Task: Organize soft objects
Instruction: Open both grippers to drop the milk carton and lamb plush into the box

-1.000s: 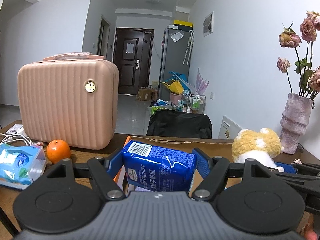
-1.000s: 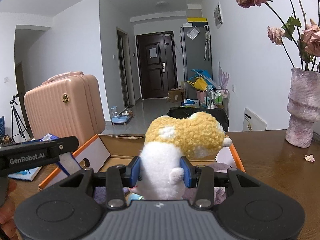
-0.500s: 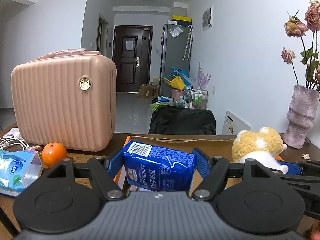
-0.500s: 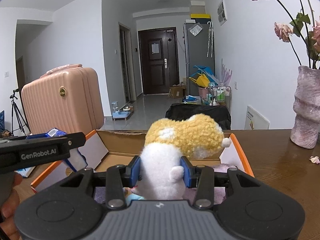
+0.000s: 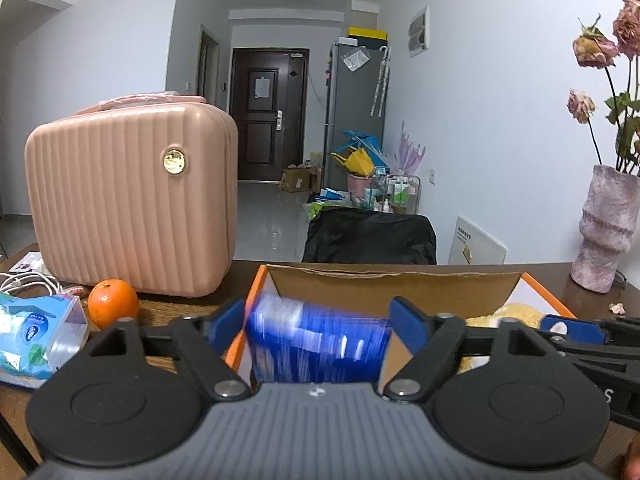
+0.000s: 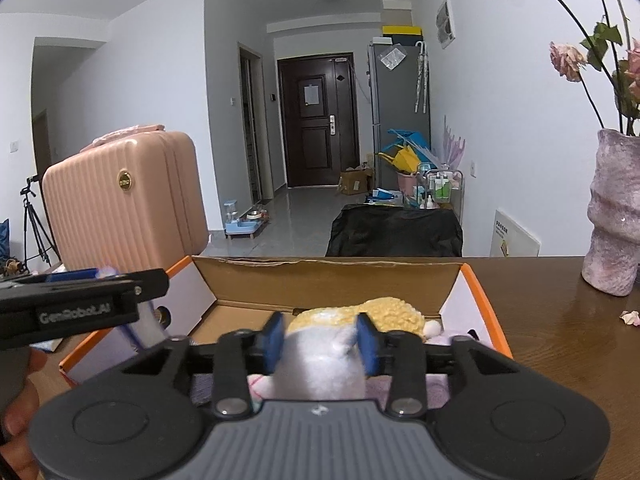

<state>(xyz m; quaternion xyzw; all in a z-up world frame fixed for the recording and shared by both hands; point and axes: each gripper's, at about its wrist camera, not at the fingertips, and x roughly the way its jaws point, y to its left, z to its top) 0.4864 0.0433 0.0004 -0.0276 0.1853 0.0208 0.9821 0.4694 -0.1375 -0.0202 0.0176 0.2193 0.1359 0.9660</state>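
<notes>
Releasing both loads over the open cardboard box [image 6: 328,280]. My left gripper [image 5: 318,320] has its jaws opening; a second ago its pads pinched the blue tissue pack [image 5: 316,344], now there is clear air on either side of it and the pack is streaked with motion blur, so I judge it is dropping into the left end of the box. My right gripper [image 6: 320,340] is opening too: the yellow-and-white plush toy [image 6: 360,316], which stood tall between the pads half a second ago, has sunk low inside the box, though the blue pads seem to rest against its white body, so it is not fully let go.

Meaning for the task: two soft objects are as good as stowed. A second tissue pack [image 5: 36,336] lies on the table, left of the orange [image 5: 113,302], beside the pink case [image 5: 132,196].

Writing: "GenRobot.AI" on the left gripper's finger in the right wrist view. The pack's print is too blurred to read now.
</notes>
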